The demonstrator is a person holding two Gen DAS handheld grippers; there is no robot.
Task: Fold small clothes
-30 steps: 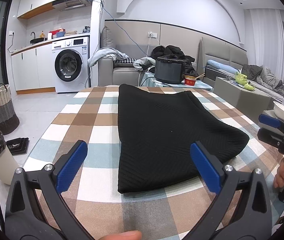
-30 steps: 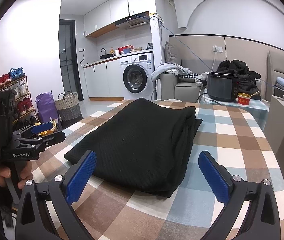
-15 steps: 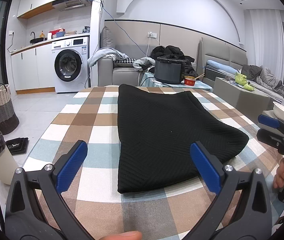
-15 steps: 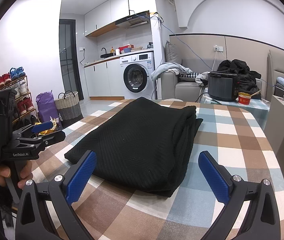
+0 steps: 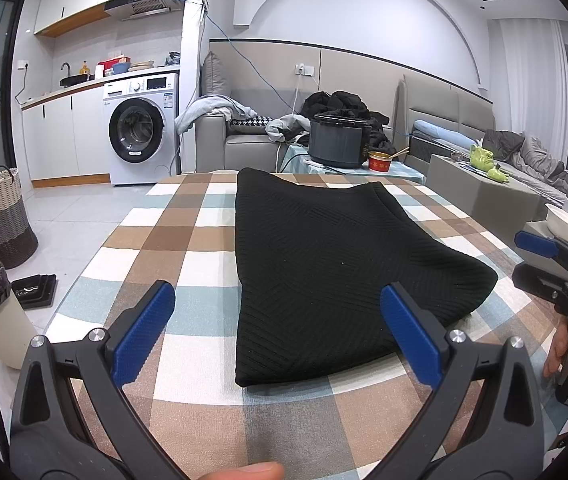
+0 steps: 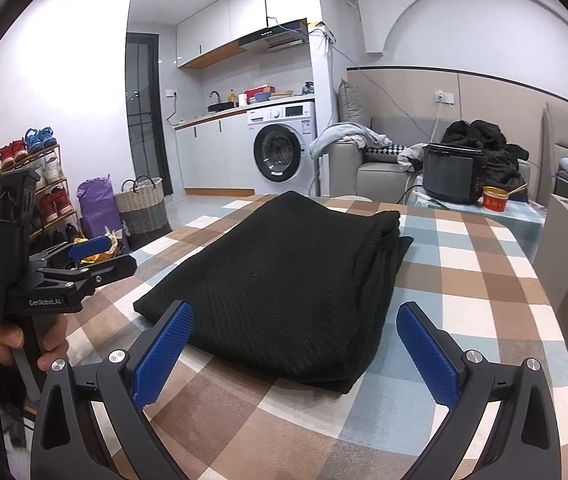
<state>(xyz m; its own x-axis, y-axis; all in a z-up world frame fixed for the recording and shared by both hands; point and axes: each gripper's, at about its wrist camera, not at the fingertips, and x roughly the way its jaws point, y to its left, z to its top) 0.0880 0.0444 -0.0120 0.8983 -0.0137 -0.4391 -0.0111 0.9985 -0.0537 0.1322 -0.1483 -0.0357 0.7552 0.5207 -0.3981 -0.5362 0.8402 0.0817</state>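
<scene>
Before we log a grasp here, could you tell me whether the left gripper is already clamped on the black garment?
No, the left gripper stands wide open, clear of the black garment lying on the checked tablecloth.

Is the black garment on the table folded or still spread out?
Folded: the black garment lies as a compact rectangle, with stacked layers showing along its right edge in the right wrist view.

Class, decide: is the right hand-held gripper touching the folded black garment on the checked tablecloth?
Apart. In the right wrist view the right hand-held gripper is open, and checked tablecloth shows between its blue fingertips and the black garment.
</scene>
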